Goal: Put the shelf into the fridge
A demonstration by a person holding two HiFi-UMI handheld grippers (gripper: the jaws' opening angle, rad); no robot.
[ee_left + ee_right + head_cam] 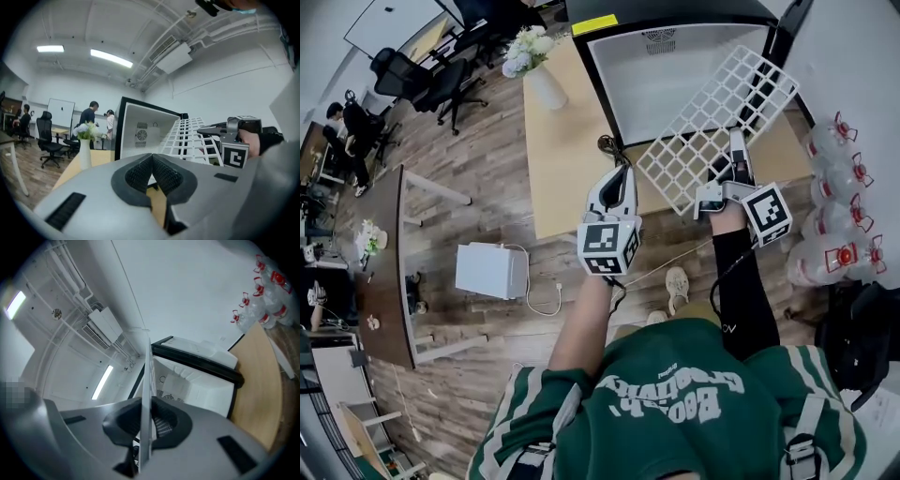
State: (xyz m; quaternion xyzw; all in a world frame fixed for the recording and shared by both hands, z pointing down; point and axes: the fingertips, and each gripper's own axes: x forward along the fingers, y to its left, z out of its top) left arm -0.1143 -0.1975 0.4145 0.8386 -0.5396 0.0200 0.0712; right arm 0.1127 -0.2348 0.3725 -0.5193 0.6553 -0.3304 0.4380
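The white grid shelf (712, 122) hangs tilted in front of the open black fridge (675, 75) with its white inside. My right gripper (736, 155) is shut on the shelf's near edge. In the right gripper view the shelf (147, 394) runs edge-on between the pads of that gripper (149, 425), with the fridge (197, 385) beyond. My left gripper (619, 183) hovers left of the shelf, shut and holding nothing. Its own view shows the closed pads (151, 176), the fridge (145, 133), the shelf (190, 138) and the right gripper (234, 136).
The fridge lies on a wooden table (567, 159) beside a white vase of flowers (534, 61). Several water bottles (839, 206) stand on the floor at the right. A white box (490, 270) sits on the floor at the left. Office chairs and people are farther back.
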